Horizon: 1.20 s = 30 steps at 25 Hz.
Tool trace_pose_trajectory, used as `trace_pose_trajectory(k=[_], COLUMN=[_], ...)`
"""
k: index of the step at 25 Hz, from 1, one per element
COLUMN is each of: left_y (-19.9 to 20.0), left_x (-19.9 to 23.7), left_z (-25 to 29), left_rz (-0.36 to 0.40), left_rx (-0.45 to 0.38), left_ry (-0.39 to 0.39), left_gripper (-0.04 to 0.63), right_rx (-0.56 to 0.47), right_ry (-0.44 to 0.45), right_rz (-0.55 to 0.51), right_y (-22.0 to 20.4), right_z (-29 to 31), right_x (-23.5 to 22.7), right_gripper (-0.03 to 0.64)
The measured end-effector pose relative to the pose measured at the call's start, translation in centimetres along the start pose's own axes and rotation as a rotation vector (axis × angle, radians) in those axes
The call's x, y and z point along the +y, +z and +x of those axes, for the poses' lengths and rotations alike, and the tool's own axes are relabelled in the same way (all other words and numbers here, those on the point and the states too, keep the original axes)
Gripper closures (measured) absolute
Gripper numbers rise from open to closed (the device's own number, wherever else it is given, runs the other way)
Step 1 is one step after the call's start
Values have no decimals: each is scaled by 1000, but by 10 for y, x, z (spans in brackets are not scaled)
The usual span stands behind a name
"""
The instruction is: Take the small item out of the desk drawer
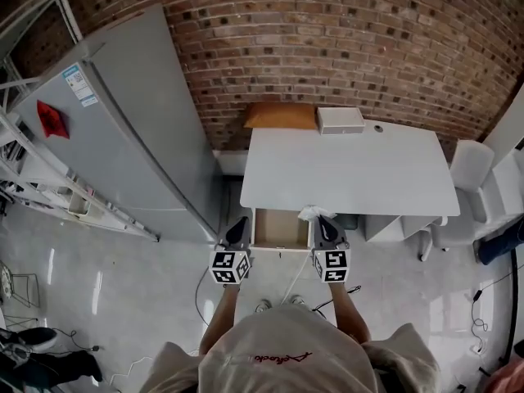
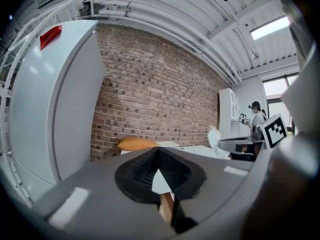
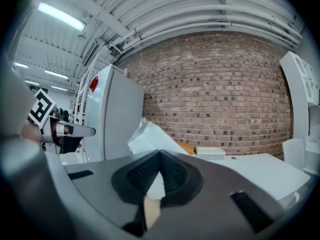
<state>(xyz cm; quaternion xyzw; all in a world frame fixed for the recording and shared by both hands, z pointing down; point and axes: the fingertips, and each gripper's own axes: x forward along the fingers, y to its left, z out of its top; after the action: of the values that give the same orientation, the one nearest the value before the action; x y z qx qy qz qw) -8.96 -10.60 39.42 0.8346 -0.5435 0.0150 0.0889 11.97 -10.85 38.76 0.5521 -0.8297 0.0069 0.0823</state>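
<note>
The white desk [image 1: 352, 170] has its drawer [image 1: 281, 229] pulled open at the front left; the inside looks bare wood. My right gripper [image 1: 325, 221] is at the drawer's right front corner, shut on a small white crumpled packet [image 1: 309, 213]. In the right gripper view the packet [image 3: 147, 136] sticks up from between the closed jaws of the right gripper [image 3: 160, 156]. My left gripper [image 1: 239, 224] hovers at the drawer's left front corner, shut and holding nothing. In the left gripper view its jaws [image 2: 159, 151] meet at the tip.
A tall grey fridge [image 1: 123, 137] stands close on the left of the desk. An orange cushion [image 1: 281, 115] and a white box [image 1: 340, 119] lie at the desk's back edge by the brick wall. A white chair [image 1: 471, 166] stands on the right. Cables lie on the floor.
</note>
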Motion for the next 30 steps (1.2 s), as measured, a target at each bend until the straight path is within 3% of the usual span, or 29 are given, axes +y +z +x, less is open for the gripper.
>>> trace_pose_trajectory(k=[10, 30], left_y=[38, 42], left_x=[5, 12], left_z=[13, 26], left_rz=[49, 48], left_rx=[-55, -55], left_ry=[-19, -23], left_gripper=[586, 586], right_rx=[-62, -41], right_ry=[-27, -40], right_rz=[11, 13], right_y=[27, 25], right_z=[11, 22], right_x=[-5, -14], right_gripper=[604, 606])
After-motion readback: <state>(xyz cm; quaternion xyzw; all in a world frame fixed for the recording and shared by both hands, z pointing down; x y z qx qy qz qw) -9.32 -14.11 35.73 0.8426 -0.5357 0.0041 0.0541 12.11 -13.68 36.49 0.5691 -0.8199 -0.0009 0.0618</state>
